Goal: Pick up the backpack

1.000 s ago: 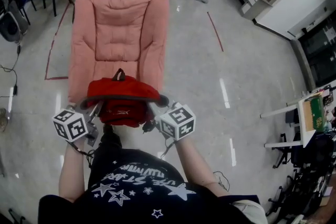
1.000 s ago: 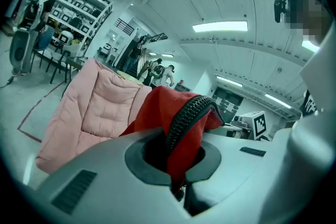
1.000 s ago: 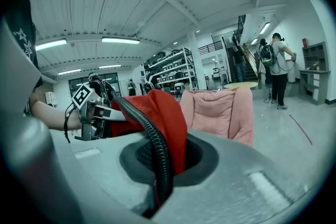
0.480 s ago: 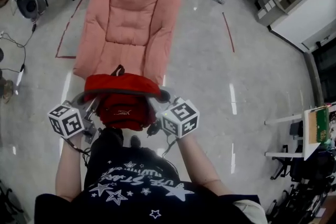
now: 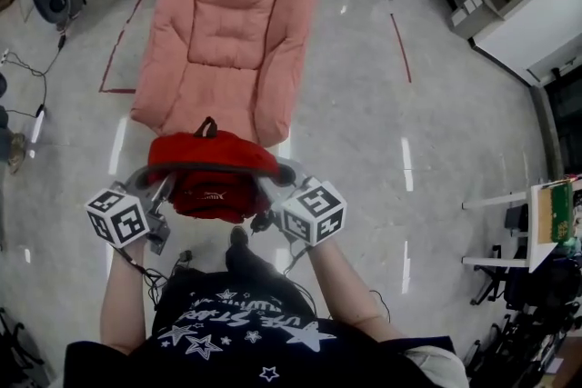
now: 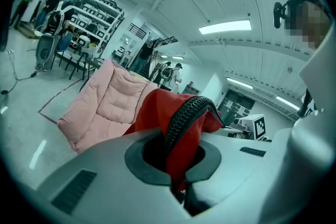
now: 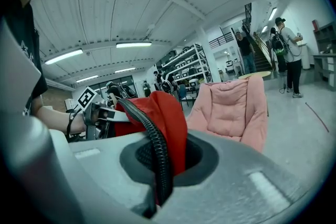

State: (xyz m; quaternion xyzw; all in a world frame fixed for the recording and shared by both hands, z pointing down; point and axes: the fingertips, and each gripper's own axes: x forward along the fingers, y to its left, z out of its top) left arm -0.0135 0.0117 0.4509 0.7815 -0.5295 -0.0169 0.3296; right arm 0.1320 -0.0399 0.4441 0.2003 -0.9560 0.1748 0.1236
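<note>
from the head: red backpack held up just before the pink armchair's front edge, between left gripper and right gripper.
from the left gripper: clamped tight on red cloth and ribbed black strap, armchair beyond.
from the right gripper: likewise pinching cloth and strap, armchair ahead.

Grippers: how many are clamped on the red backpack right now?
2. The left gripper is shut on the backpack at its left edge, the right gripper at its right edge. Neither is hidden.
</note>
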